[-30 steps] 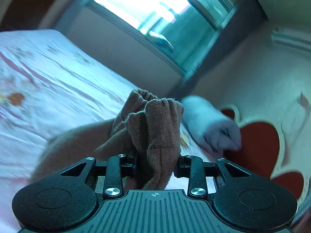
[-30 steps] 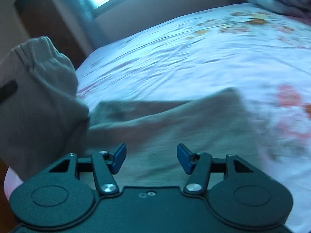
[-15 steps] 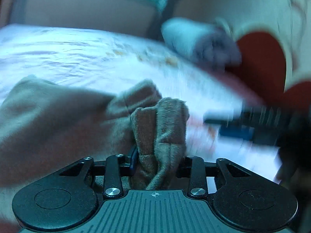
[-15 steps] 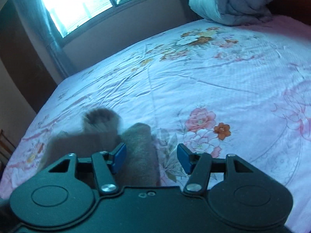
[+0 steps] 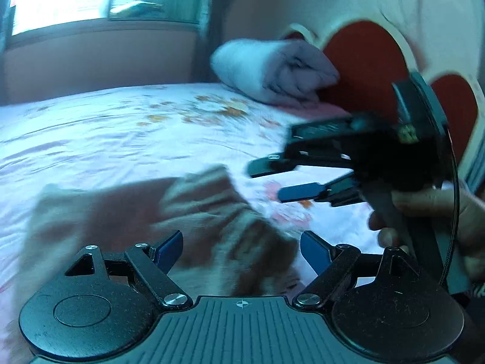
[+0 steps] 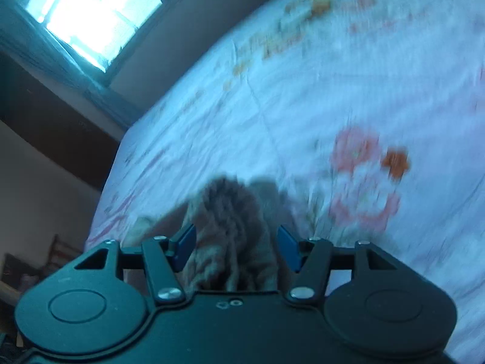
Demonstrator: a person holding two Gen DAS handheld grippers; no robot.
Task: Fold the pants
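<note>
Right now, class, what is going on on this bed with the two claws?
A person is folding brown pants on a floral bedsheet, a claw in each hand. The left claw is open just above the bunched fabric, gripping nothing. The right claw, held in the person's right hand, is also open beside the pants; in its own view a gathered end of the cloth sits between its spread fingers, unpinched. A rolled blanket lies by the headboard. The pants look partly folded.

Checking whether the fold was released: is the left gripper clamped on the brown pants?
No: in the left wrist view the left gripper is open, its blue pads spread apart, with the brown pants lying loose on the bed.
</note>
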